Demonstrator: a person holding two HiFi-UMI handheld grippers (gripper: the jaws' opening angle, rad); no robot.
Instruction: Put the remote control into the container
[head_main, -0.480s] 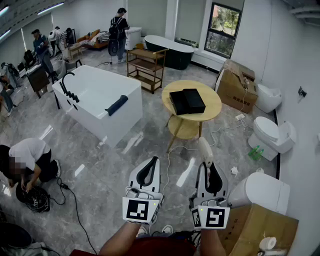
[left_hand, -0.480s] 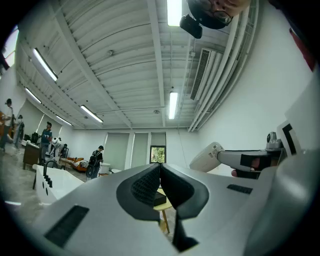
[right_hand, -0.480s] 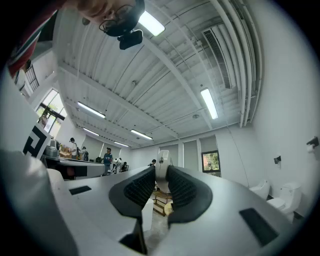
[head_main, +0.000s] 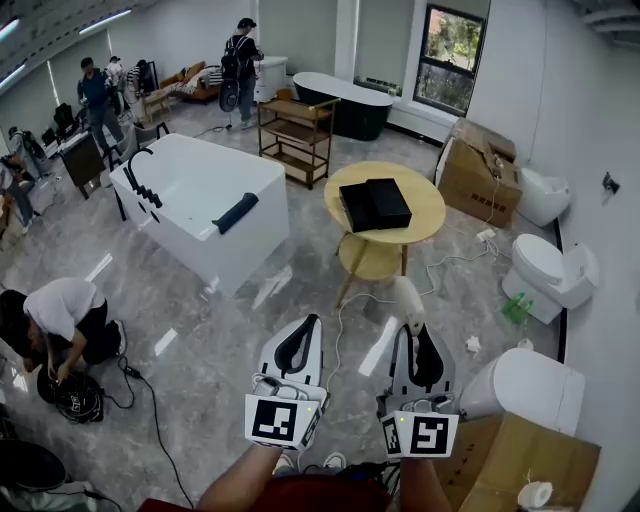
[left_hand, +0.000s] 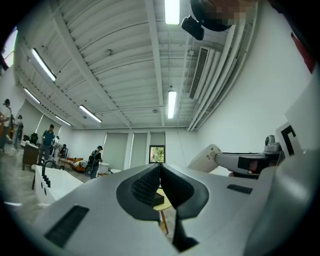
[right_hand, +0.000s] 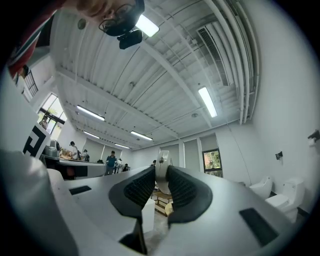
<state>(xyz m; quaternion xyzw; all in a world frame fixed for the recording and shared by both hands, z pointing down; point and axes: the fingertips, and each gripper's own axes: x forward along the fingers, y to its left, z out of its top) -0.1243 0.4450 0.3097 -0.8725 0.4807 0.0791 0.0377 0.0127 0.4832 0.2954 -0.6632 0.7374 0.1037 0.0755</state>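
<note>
I hold the white remote control (head_main: 408, 303) clamped in the right gripper (head_main: 414, 338), its long axis running forward beyond the jaws. The left gripper (head_main: 308, 322) is closed and empty. The black container (head_main: 373, 203) sits on the round table (head_main: 428, 212), ahead and well apart. Open floor lies between, with a toilet (head_main: 545, 268) to the right.

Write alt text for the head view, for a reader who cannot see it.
Seen from above, the right gripper grips a white remote control, beside the shut, empty left gripper. Ahead stands a round yellow table bearing a black container, with a white bathtub to its left.
</note>
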